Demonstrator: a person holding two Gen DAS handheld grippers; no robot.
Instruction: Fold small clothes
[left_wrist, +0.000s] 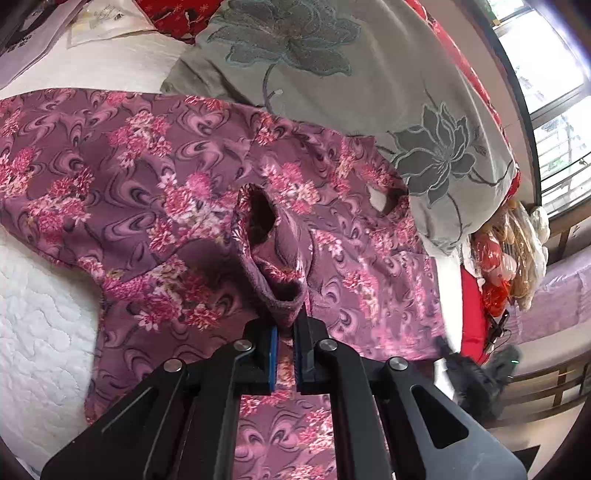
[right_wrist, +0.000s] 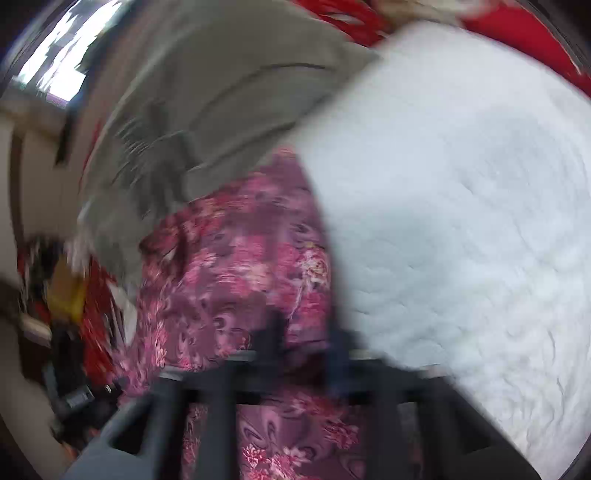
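Only the left view shows the left gripper (left_wrist: 285, 328) clamping the floral garment's (left_wrist: 147, 177) cuff.

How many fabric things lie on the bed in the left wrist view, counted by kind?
Purple floral garment: 1
Grey flowered pillow: 1
White quilted bed cover: 1
Red patterned cloth: 1
Total: 4
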